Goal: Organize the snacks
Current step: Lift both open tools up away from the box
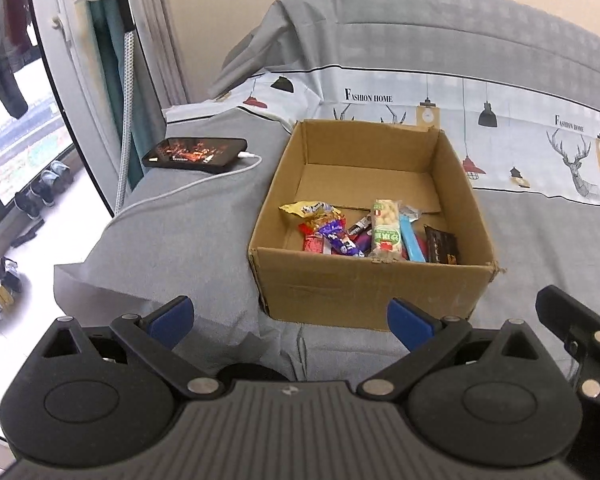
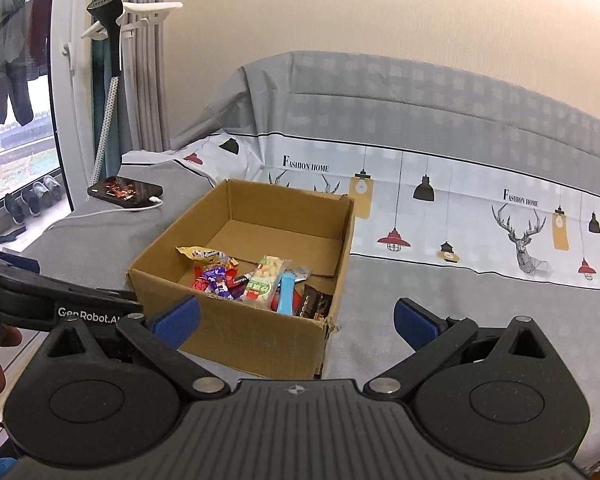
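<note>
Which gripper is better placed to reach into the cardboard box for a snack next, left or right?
Probably the left gripper. Its view faces the cardboard box almost head-on, with the snacks nearly straight ahead. The right gripper sees the box off to its left. Both are open and empty.

"FASHION HOME" is printed on the bed sheet (image 2: 460, 216); "GenRobot.AI" marks the left gripper (image 2: 88, 314).

A bed (image 1: 188, 240) covered in a grey sheet (image 2: 460, 320) printed with lamps, deer heads and the words "Fashion Home" carried an open cardboard box (image 1: 364, 288) near its middle. A black phone (image 1: 196, 154) with a lit screen lay near the bed's left edge, well apart from the box, with a white cable (image 1: 180, 192) plugged in and trailing across the sheet.
</note>
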### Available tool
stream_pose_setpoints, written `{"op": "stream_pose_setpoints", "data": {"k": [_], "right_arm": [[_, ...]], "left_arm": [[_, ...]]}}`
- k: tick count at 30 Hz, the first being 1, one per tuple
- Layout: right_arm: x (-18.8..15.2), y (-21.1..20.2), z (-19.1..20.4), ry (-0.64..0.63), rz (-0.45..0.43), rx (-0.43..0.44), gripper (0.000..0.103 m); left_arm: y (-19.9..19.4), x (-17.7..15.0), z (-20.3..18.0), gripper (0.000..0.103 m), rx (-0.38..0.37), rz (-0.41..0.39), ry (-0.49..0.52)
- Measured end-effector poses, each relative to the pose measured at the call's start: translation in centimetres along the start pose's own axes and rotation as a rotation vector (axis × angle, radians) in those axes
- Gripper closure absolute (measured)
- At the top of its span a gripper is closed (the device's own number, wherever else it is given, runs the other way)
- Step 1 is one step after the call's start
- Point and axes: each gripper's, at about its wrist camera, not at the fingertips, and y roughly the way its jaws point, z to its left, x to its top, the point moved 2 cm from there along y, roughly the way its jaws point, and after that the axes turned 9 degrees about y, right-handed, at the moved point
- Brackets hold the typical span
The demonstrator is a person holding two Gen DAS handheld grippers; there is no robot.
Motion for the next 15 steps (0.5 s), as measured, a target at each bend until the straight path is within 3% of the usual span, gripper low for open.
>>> {"op": "stream_pose_setpoints", "data": {"k": [7,10,15], "right_arm": [[-0.05,-0.40,-0.14,0.003,-0.001,-0.001,0.001],[-0.09,-0.51,-0.10,0.001,-0.004,0.008,0.001],[-0.25,-0.50,0.04,-0.005,-0.001,0.018,0.001]], "left_arm": [[0.17,-0.40,0.50,0.000,-0.089,0.062,-0.057],[-0.09,-0.62,0.87,0.000,-0.069,0.054,-0.093],[0.22,-0.68,0.53,0.000,-0.039,0.077,-0.057]]}}
